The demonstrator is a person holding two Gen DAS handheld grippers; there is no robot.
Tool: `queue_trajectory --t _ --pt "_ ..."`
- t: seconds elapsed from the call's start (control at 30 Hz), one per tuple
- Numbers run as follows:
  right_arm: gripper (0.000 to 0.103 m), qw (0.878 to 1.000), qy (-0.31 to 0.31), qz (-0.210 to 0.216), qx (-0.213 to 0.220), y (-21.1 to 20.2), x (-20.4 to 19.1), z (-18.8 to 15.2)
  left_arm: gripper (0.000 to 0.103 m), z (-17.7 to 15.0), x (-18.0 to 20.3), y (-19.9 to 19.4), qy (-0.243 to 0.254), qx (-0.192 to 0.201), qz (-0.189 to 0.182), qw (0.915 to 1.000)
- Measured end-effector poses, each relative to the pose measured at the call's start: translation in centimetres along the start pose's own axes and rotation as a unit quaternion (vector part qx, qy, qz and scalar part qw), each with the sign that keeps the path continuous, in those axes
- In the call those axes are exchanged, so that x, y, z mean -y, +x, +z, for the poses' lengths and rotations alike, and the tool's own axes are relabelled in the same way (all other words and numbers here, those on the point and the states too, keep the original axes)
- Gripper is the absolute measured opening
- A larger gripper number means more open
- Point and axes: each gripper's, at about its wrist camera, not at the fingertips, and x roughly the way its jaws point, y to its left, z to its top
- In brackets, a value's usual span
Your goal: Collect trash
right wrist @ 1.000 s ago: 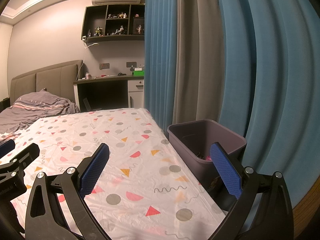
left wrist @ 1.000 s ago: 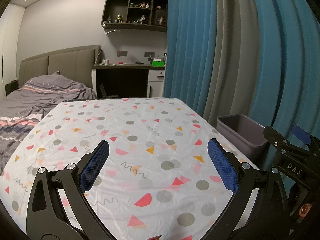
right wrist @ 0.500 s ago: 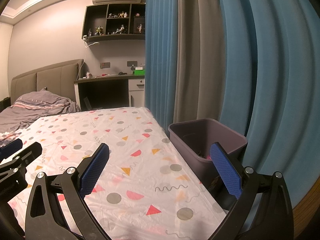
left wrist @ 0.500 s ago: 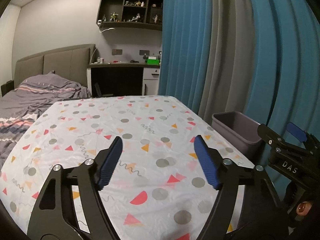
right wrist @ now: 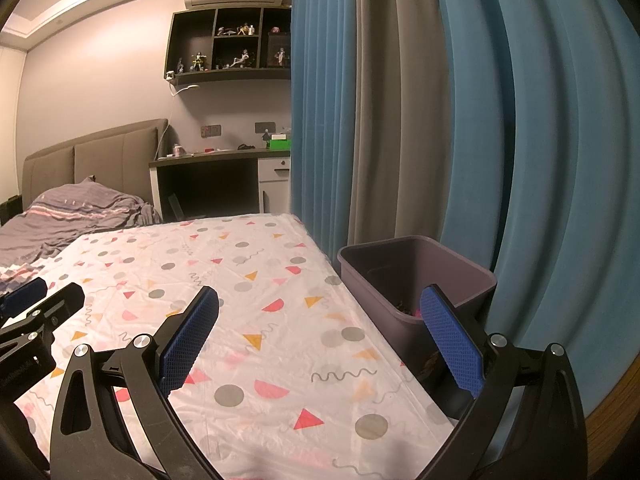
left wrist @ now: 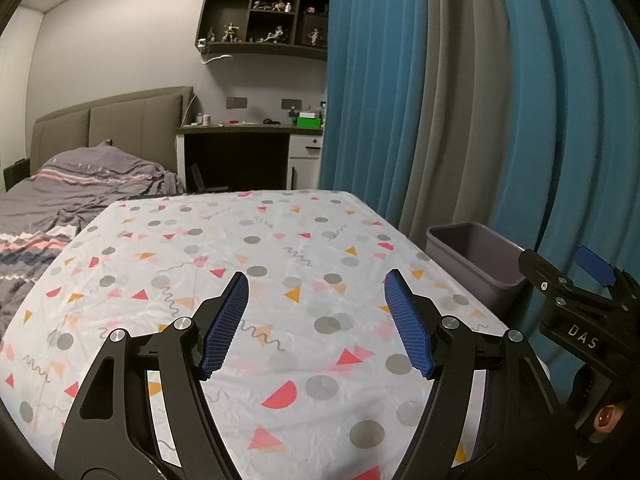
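Note:
A purple bin (right wrist: 452, 280) stands beside the right edge of the table (left wrist: 280, 236), which wears a white cloth with coloured shapes. Some dark and pink scraps (right wrist: 408, 311) lie at the bin's bottom. No loose trash shows on the cloth. My left gripper (left wrist: 316, 276) hovers over the table's near half, open, with nothing between its blue pads. My right gripper (right wrist: 319, 290) is open wider over the table's right edge, its right finger in front of the bin, nothing held. The bin (left wrist: 472, 256) also shows at the right of the left wrist view.
Blue and grey curtains (right wrist: 440, 120) hang close behind the bin. A bed with grey bedding (left wrist: 72, 196) lies left of the table. A desk (left wrist: 240, 152) and wall shelves (left wrist: 264, 20) stand at the back.
The left gripper's jaws have narrowed from wide open to a smaller gap, with nothing between them. The right gripper has stayed as it was.

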Motion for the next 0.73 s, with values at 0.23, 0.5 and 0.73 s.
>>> queue_trajectory --t 0.23,0.5,0.73 --pt "0.097 1.0 0.001 0.0 0.0 0.01 0.03 -0.02 0.07 -0.01 -0.15 -0.07 0.0 0.001 0.004 1.0" --pt "0.097 1.0 0.001 0.0 0.001 0.01 0.08 -0.01 0.083 0.05 -0.34 -0.15 0.003 0.005 0.019 0.9998" --pt "0.097 1.0 0.006 -0.003 0.001 -0.05 -0.02 0.1 0.097 0.31 -0.54 -0.38 0.001 0.011 0.035 0.9993"
